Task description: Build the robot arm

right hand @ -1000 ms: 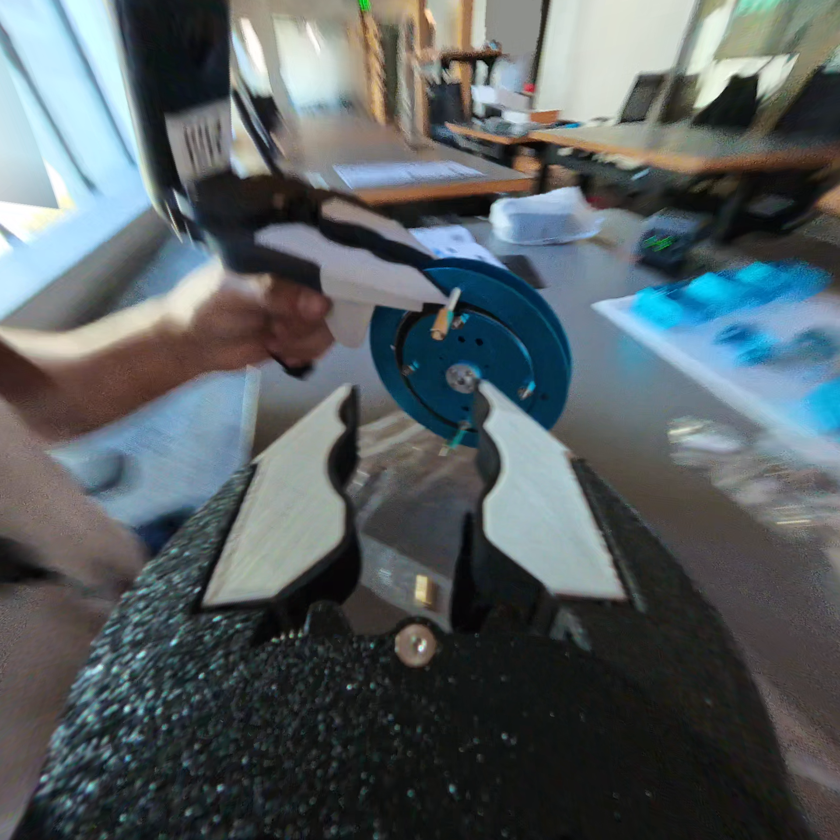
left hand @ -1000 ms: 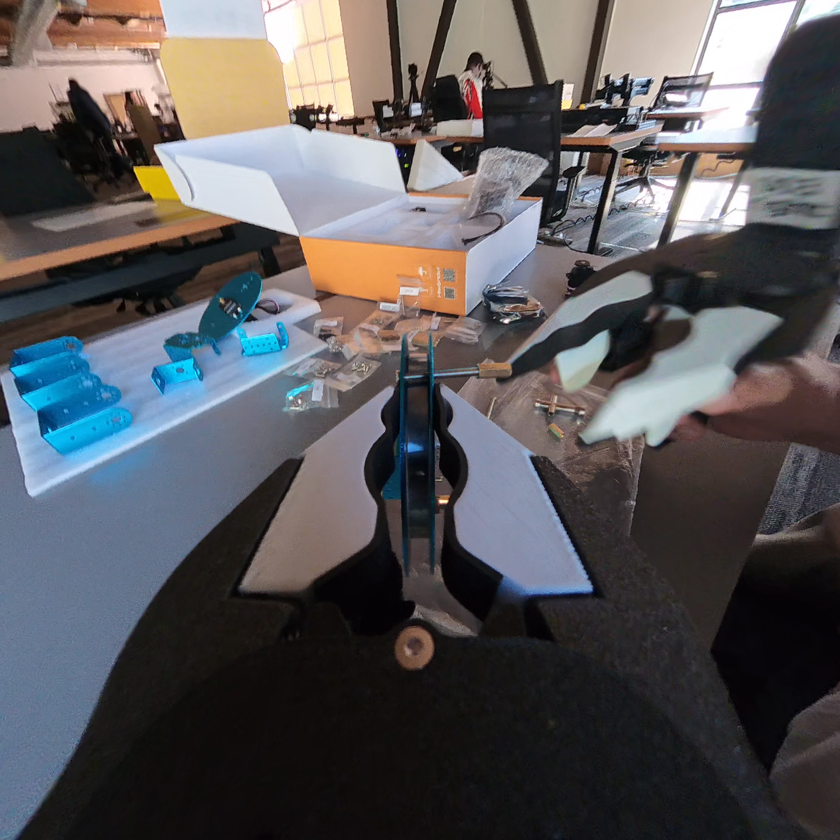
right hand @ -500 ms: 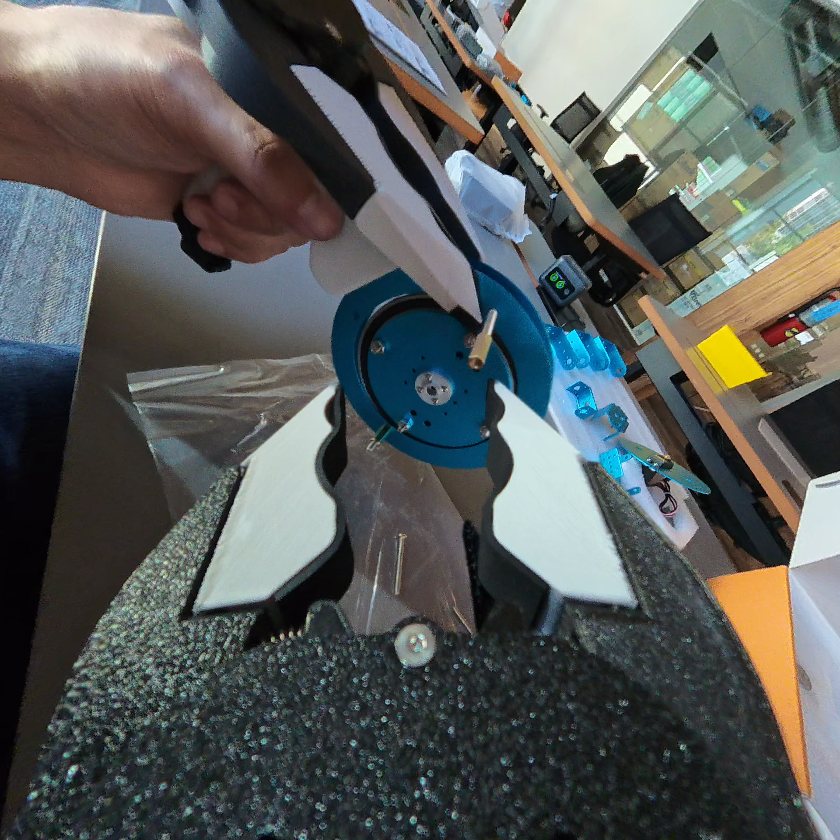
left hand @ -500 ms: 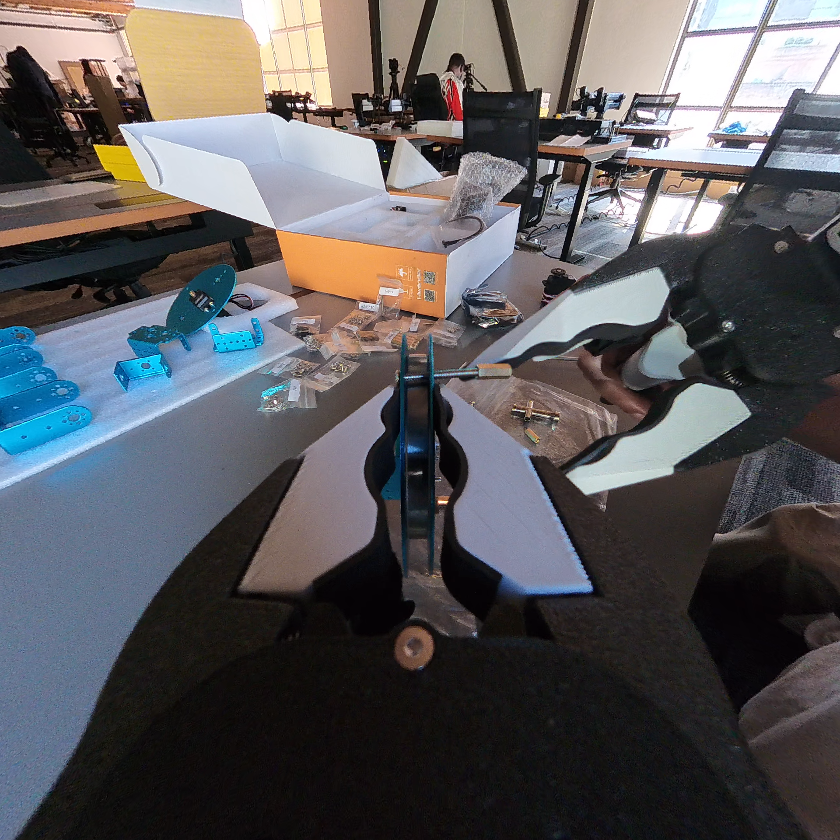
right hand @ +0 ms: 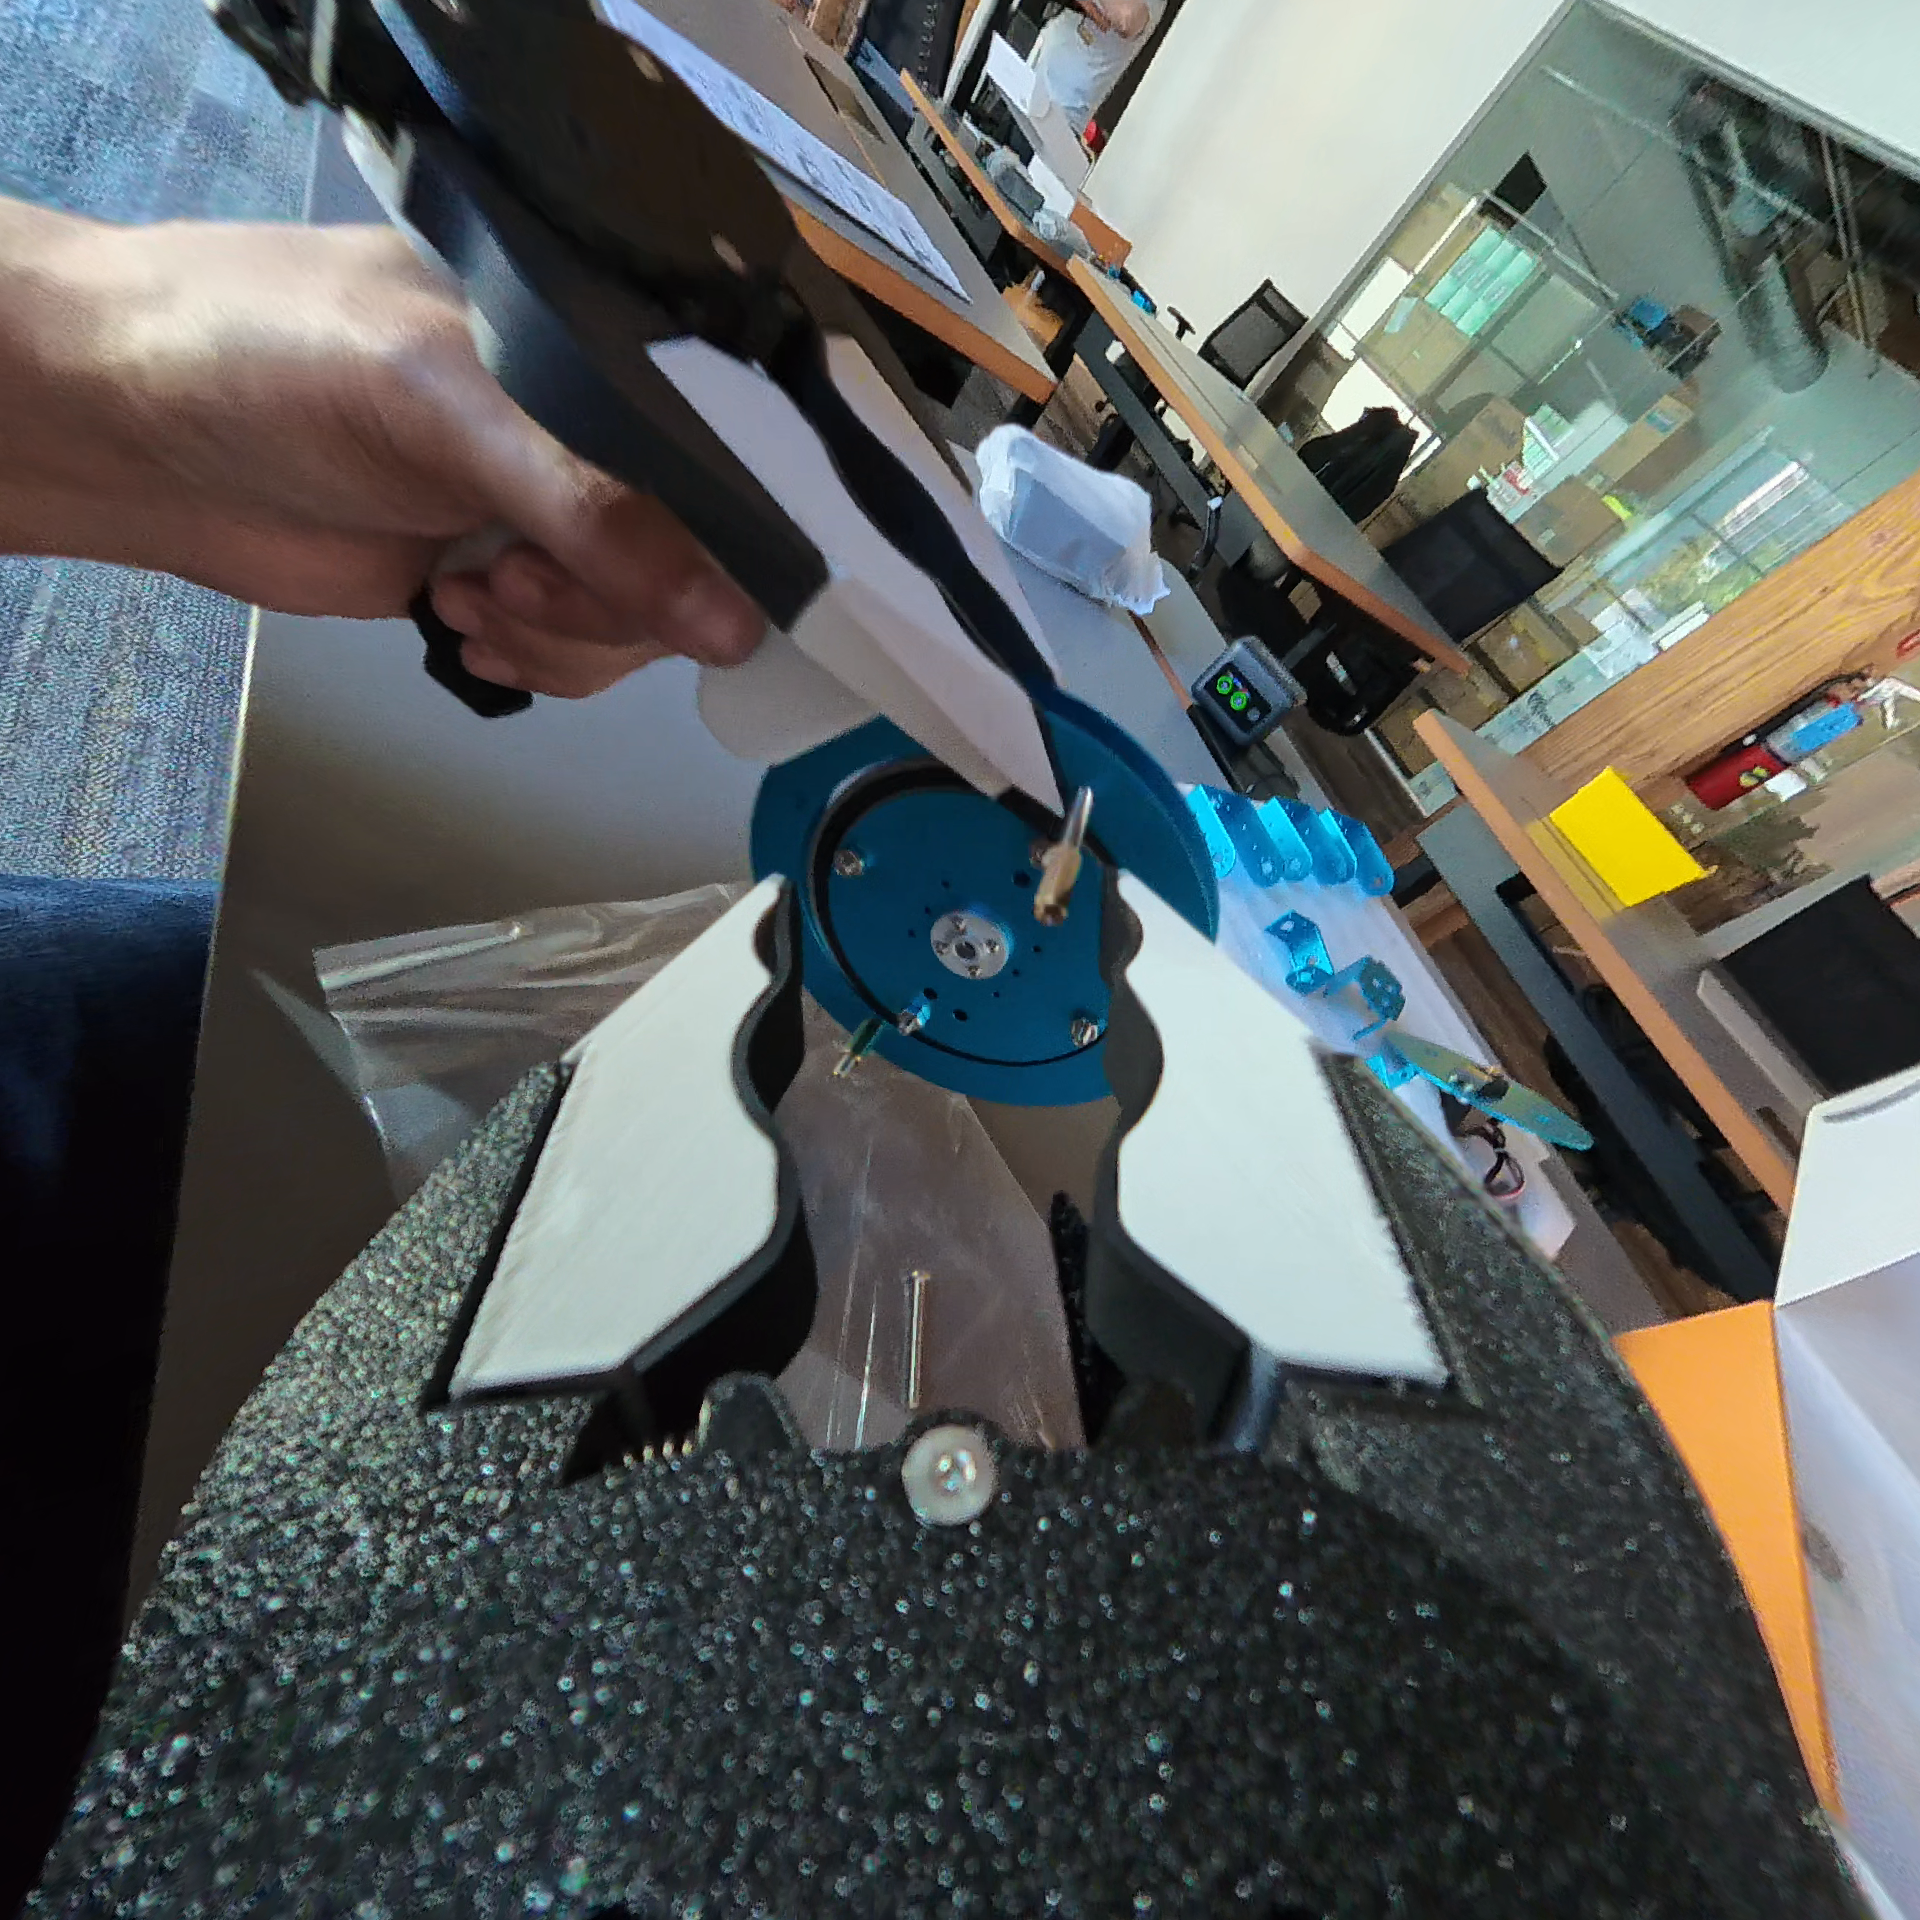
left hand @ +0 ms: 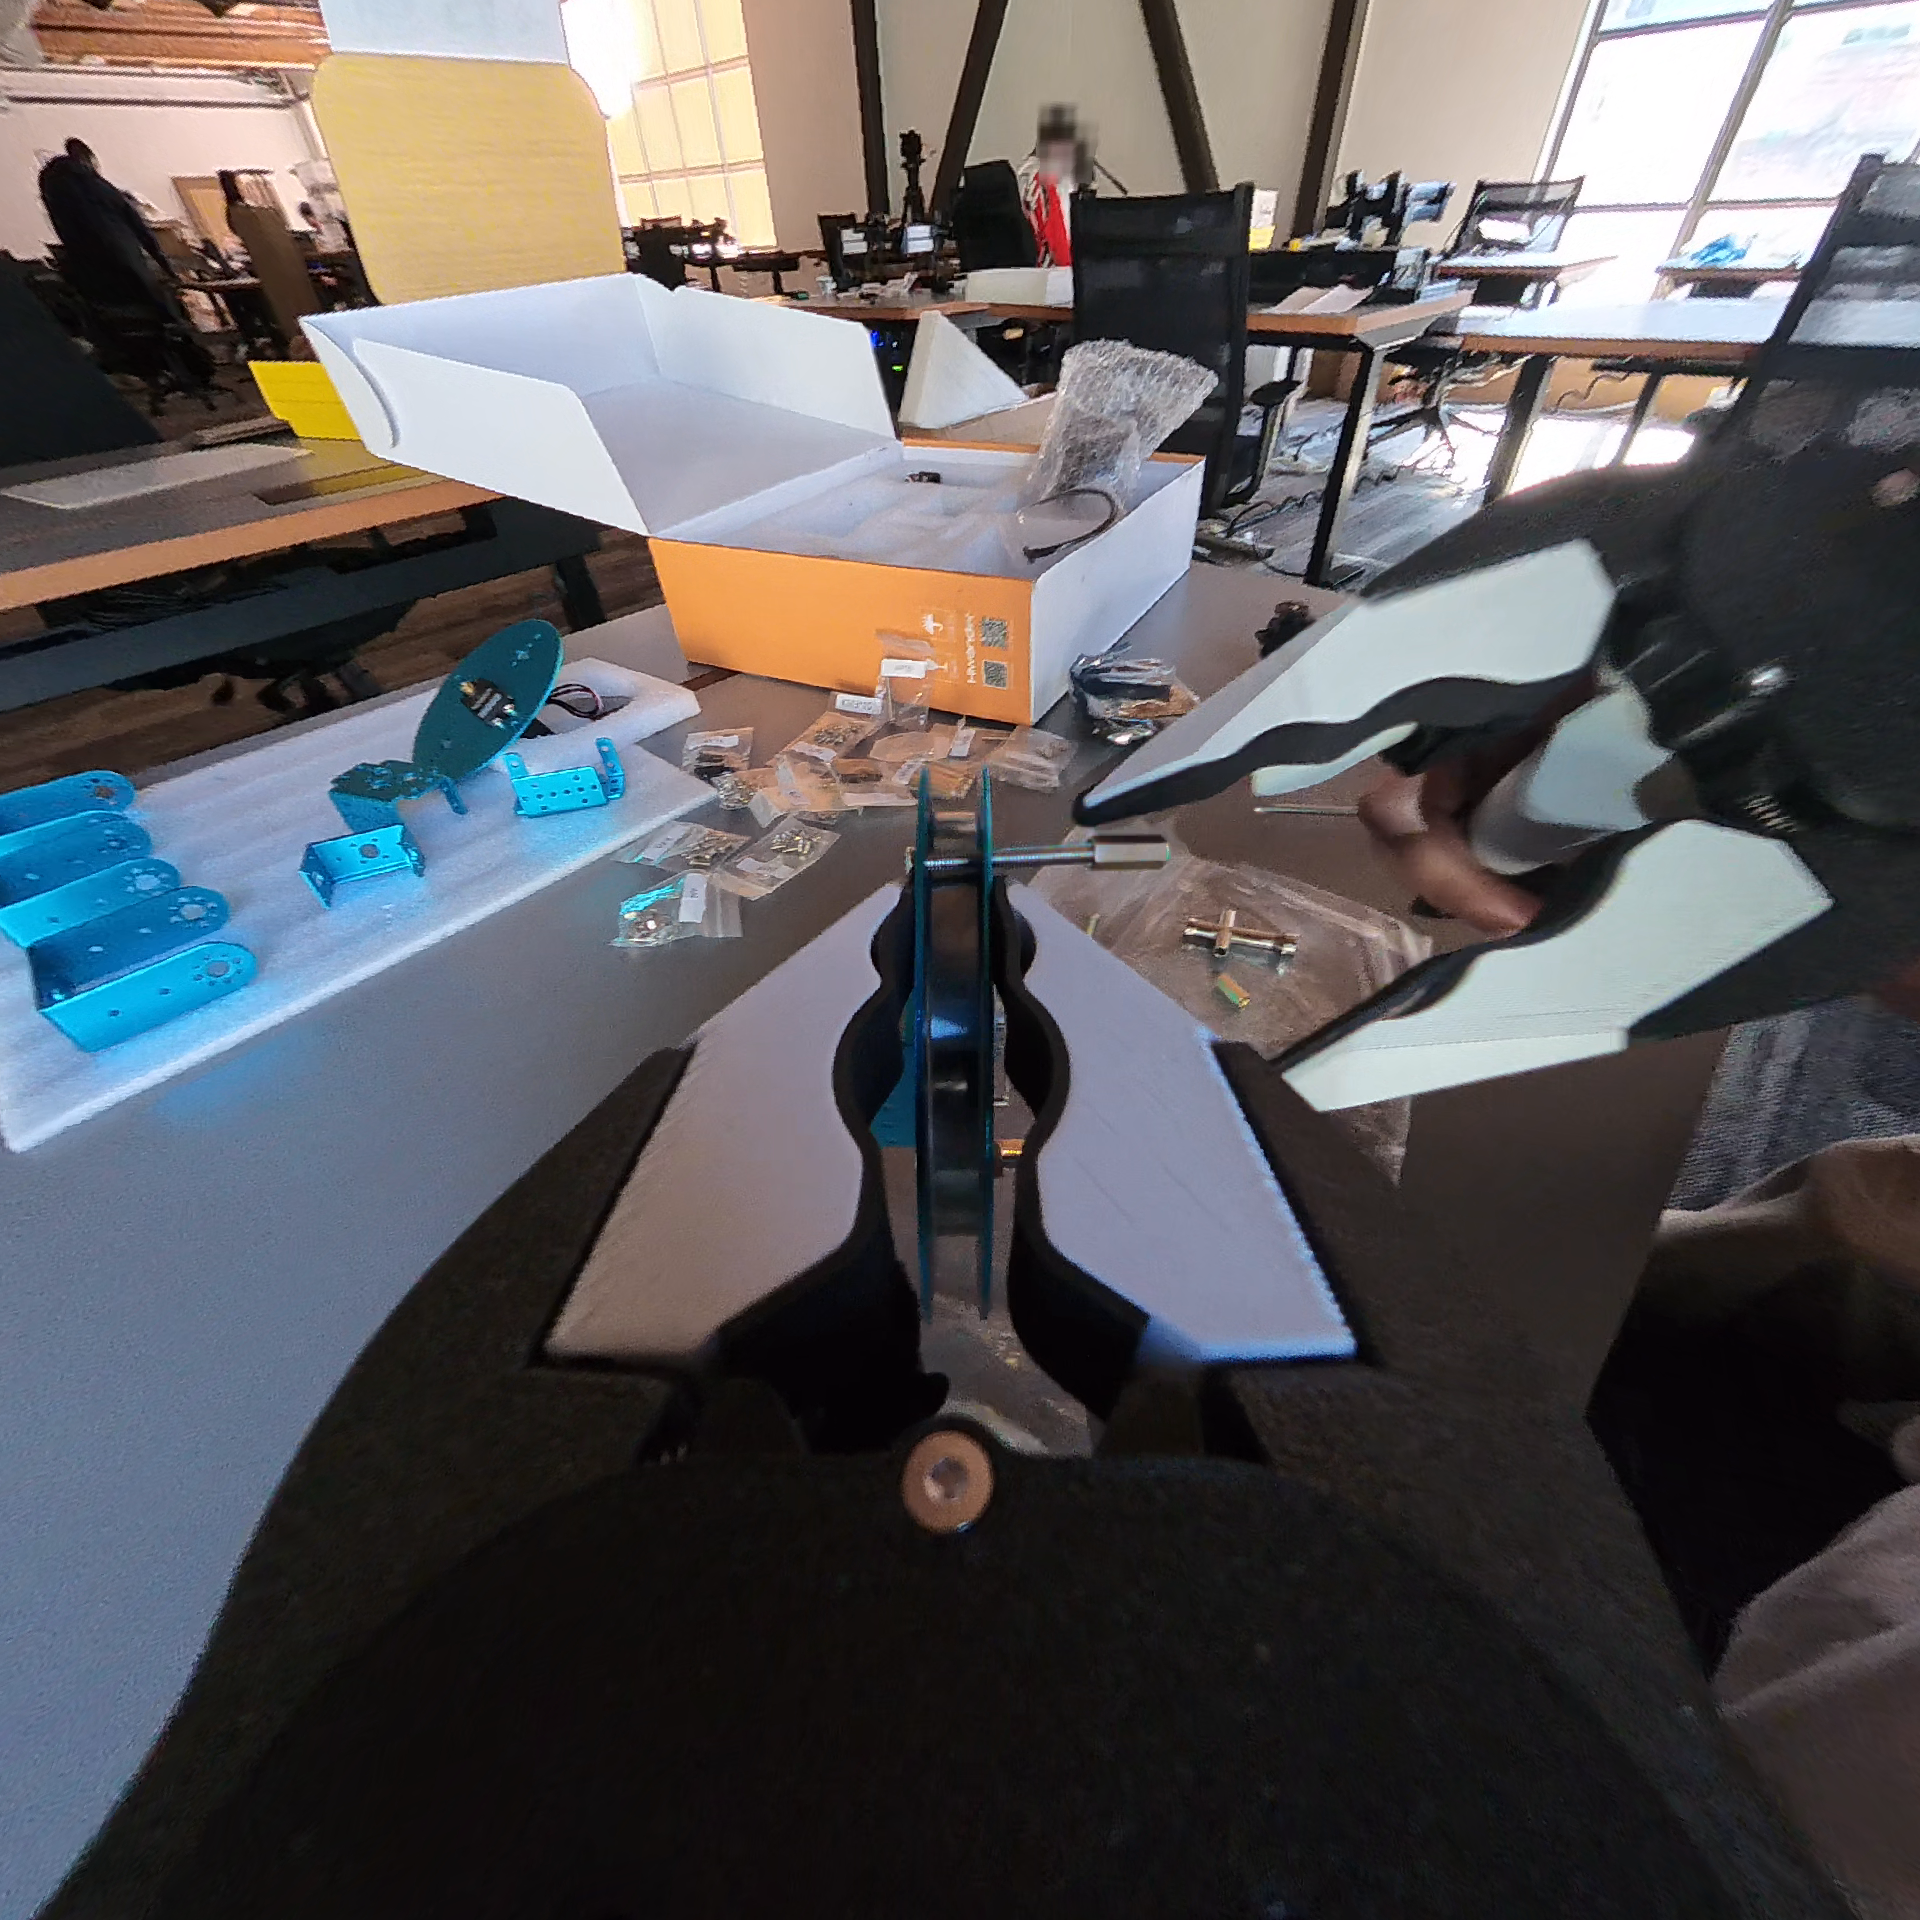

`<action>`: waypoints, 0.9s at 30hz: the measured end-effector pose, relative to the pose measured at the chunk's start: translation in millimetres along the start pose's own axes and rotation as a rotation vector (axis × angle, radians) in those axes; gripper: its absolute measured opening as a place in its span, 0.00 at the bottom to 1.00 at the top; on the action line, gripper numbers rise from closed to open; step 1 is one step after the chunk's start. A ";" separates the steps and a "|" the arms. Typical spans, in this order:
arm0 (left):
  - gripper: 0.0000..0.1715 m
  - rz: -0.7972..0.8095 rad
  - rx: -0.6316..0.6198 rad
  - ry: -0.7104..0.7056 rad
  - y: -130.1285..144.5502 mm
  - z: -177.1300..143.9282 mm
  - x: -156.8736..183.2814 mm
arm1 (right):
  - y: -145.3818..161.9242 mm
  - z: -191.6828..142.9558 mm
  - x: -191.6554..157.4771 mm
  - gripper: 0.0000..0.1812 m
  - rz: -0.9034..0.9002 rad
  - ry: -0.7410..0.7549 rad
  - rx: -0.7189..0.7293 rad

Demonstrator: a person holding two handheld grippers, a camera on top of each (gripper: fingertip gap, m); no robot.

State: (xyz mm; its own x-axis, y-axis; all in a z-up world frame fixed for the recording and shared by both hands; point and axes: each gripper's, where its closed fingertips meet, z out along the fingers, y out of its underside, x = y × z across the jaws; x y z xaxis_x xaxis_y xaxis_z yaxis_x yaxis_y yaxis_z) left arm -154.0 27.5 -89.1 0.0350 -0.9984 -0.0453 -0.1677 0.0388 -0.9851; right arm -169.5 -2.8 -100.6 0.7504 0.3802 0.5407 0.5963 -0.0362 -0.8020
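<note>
The left gripper (left hand: 951, 914) clamps the blue disc assembly (left hand: 951, 1039) edge-on, hiding its face. Beside the disc's brass standoff (left hand: 1127, 855), the right gripper (right hand: 951, 914) spreads wide, empty.

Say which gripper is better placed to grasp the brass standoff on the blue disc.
Right, probably. The right gripper is open, with one fingertip close beside the brass standoff; the left gripper is shut on the blue disc, so it is occupied.

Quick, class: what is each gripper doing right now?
Left gripper: shut on the blue disc assembly.
Right gripper: open, holding nothing, jaws near the disc.
</note>
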 end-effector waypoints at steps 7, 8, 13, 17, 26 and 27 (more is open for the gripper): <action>0.07 -0.022 0.019 0.010 -3.9 -2.7 -0.1 | 28.8 10.5 -5.5 0.32 0.051 -0.050 -0.092; 0.07 -0.012 0.011 0.000 -3.0 -2.4 -1.1 | 25.5 8.4 -4.8 0.28 0.065 -0.052 -0.082; 0.07 0.033 -0.028 -0.045 3.8 -0.1 -5.0 | -9.1 -1.7 5.3 0.26 0.082 -0.021 -0.019; 0.07 -0.001 -0.011 -0.017 1.3 0.0 -2.2 | 3.0 6.0 -0.9 0.28 0.066 -0.041 -0.072; 0.07 -0.001 -0.004 -0.012 -2.0 -0.5 -2.4 | -21.4 -4.1 1.9 0.28 0.055 -0.020 0.019; 0.07 -0.010 0.001 -0.009 -2.8 -1.0 -2.3 | -16.5 -0.8 -1.3 0.28 0.060 -0.032 0.003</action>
State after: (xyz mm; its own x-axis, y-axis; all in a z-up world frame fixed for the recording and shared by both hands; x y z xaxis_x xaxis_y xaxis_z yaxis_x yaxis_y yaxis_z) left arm -154.6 29.7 -86.0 0.0457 -0.9983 -0.0368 -0.1665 0.0287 -0.9856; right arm -180.0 -3.4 -87.8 0.7753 0.4064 0.4835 0.5496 -0.0570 -0.8335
